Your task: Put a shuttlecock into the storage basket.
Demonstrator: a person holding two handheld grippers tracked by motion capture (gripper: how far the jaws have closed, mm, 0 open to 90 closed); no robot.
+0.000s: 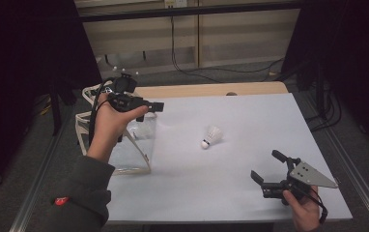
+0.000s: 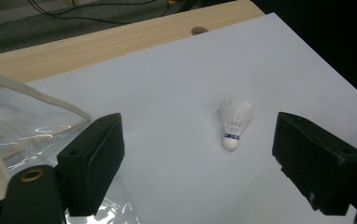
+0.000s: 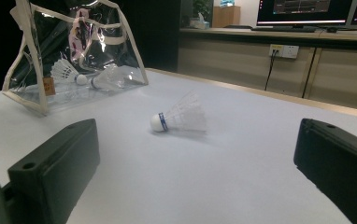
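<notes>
A white shuttlecock [image 1: 211, 137] lies on its side near the middle of the white worktop [image 1: 231, 188], cork end toward the near left, well apart from both tools. The left tool [image 1: 156, 106] hovers released above a clear plastic bag [image 1: 139, 140] with cream trim at the left edge; the right tool [image 1: 265, 169], also released with jaws wide, sits low at the near right. Two more shuttlecocks [image 3: 67, 71] rest inside the bag. Judging from this, a pinch on the feather skirt could crush it, or a glancing jaw could roll the light shuttlecock away. A blue band circles the cork; its writing is too small to read.
</notes>
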